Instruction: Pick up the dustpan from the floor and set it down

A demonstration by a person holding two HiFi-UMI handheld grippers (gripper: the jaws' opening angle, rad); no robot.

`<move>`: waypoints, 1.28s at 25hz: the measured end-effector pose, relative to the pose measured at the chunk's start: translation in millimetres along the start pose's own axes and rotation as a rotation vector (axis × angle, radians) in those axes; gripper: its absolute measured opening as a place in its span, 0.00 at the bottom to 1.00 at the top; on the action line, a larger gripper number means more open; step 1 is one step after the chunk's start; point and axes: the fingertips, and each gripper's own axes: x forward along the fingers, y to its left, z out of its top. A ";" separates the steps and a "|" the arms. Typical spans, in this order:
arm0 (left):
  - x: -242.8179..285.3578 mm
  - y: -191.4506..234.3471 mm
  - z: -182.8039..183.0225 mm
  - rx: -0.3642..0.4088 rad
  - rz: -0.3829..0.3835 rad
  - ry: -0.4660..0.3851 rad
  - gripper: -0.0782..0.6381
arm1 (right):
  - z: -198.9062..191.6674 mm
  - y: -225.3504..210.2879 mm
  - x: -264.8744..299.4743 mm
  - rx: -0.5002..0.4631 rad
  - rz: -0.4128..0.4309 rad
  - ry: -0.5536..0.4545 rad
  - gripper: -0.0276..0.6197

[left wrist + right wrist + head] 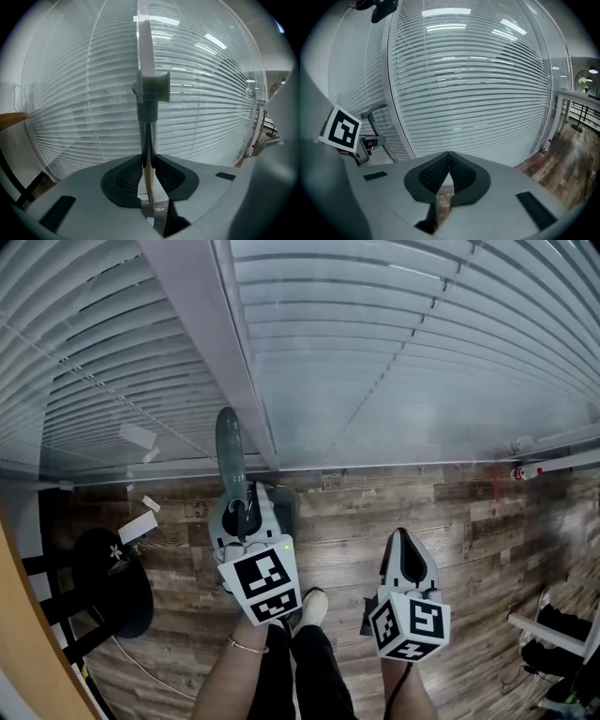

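The dustpan (284, 504) is held by its upright pole (148, 140), which is clamped between the jaws of the left gripper (246, 514). Its pan is seen low over the wooden floor (469, 521), beside the blinds (394, 352). The jaws of the right gripper (449, 161) are pressed together, with nothing held.

Dustpan (229, 451) scoop largely hidden behind left claw (242, 512); floor writing (342, 486) too small.

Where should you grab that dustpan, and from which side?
By its thin upright pole, below the chunky handle top, coming straight in from the person's side: it's narrow enough for the jaws, as the left tool grips it now.
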 end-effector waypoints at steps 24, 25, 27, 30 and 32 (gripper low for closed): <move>-38.3 1.5 -1.1 -0.002 -0.046 -0.005 0.25 | 23.6 8.7 -24.3 0.023 0.025 -0.036 0.09; -44.4 3.4 1.3 -0.002 -0.047 -0.004 0.25 | 27.1 10.9 -26.5 0.025 0.031 -0.038 0.09; -57.8 9.2 9.4 0.003 -0.044 -0.003 0.25 | 36.1 15.8 -31.3 0.026 0.043 -0.040 0.09; -80.1 24.4 31.5 0.006 -0.029 -0.009 0.24 | 57.2 25.5 -39.9 0.017 0.065 -0.049 0.09; -97.2 32.4 51.3 0.005 -0.029 -0.026 0.24 | 73.0 30.2 -48.6 0.013 0.076 -0.061 0.09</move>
